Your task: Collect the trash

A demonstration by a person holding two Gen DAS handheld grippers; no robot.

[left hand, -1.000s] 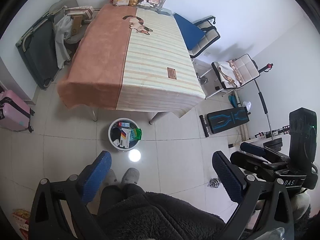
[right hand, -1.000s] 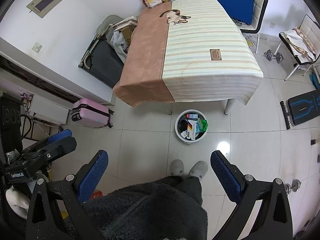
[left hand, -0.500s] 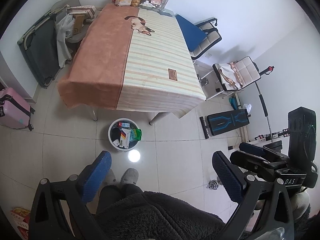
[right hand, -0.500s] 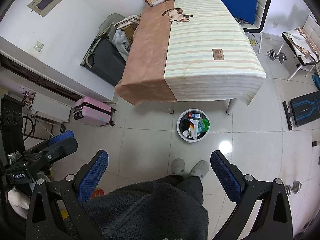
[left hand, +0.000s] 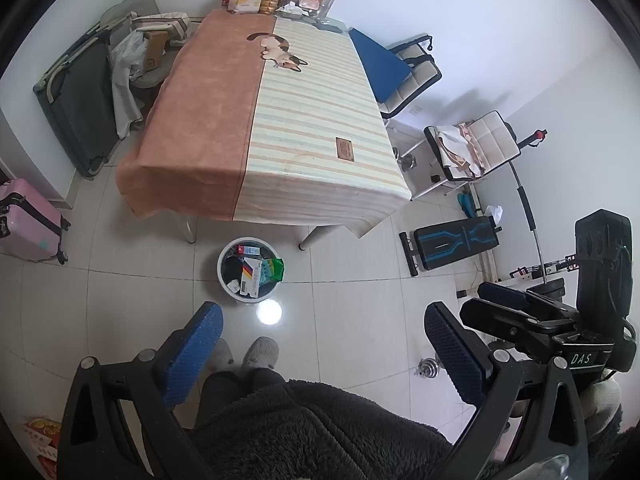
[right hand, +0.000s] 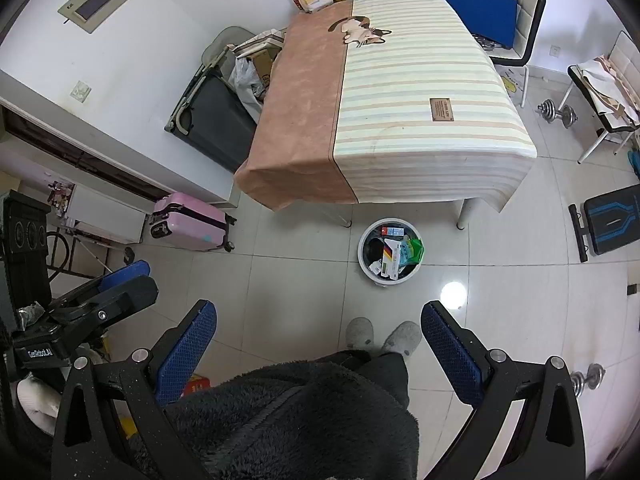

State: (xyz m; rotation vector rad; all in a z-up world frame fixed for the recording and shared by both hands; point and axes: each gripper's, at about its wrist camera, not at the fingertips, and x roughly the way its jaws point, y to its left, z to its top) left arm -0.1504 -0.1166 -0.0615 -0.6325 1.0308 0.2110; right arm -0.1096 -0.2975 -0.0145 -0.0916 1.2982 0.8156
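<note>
While standing back from the worktop point(left hand: 320, 120), both claws, left claw point(left hand: 320, 354) and right claw point(right hand: 320, 350), held high, spread apart and empty; trash packaging already in bin point(left hand: 228, 254) on floor below worktop's near edge, presumably handy for drop-offs.

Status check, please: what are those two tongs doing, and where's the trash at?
Left tongs open, empty. Right tongs open, empty. Trash bin on floor by table, holding boxes and wrappers. Nothing blocking.

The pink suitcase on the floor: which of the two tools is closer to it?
Left. The left tool is on the pink suitcase's side of the person, though well short of it; the right tool is farther off, across the person's body.
</note>
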